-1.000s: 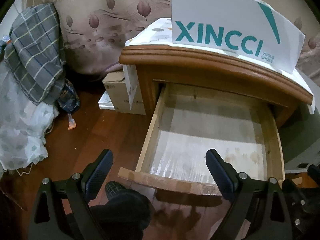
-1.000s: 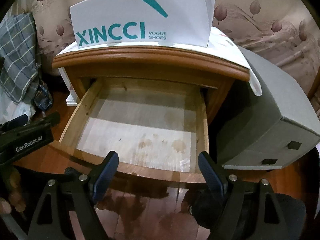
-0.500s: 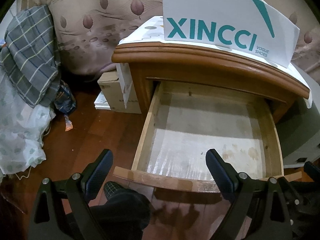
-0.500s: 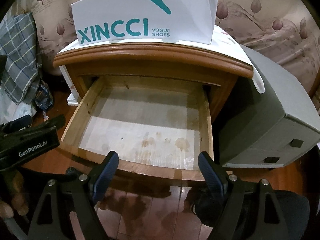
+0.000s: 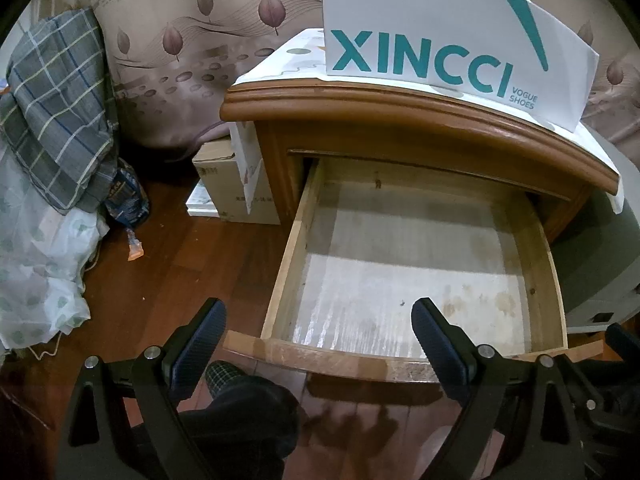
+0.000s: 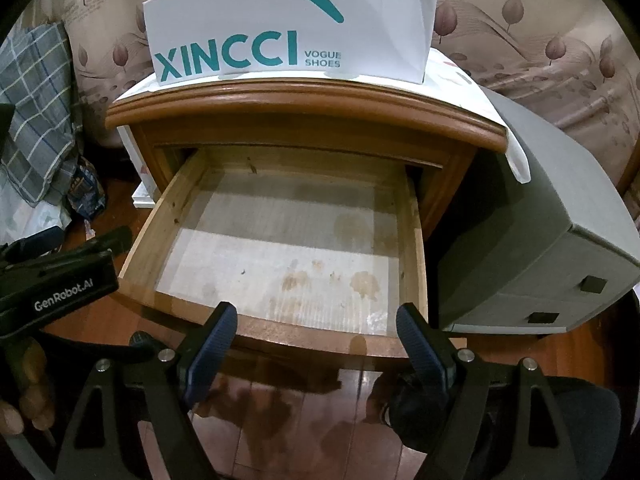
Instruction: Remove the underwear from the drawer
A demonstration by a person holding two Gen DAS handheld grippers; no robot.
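Your left gripper (image 5: 318, 330) hangs in front of the pulled-out drawer (image 5: 416, 364), its jaws spread wide with nothing between them; the right-hand pad overlaps the drawer's front rail in view, while the left-hand pad sits over the wooden floor (image 5: 168, 264) just left of the drawer. Your right gripper (image 6: 316, 338) is also in front of the drawer, jaws spread just as wide and holding nothing, both pads lined up along the drawer's front rail.

The drawer stands open from the wooden nightstand (image 6: 304, 116), and its pale, stained bottom (image 6: 288, 264) shows bare; you cannot find the underwear in either view, inside the drawer or near it. Above the drawer, on the nightstand top, a white XINCCI shoe box (image 6: 288, 28) stands. To the drawer's right sits a grey box (image 6: 552, 240). To the drawer's left lie a cardboard carton (image 5: 228, 184) against the nightstand and, farther left, a plaid cloth (image 5: 56, 120) draped over pale bedding.
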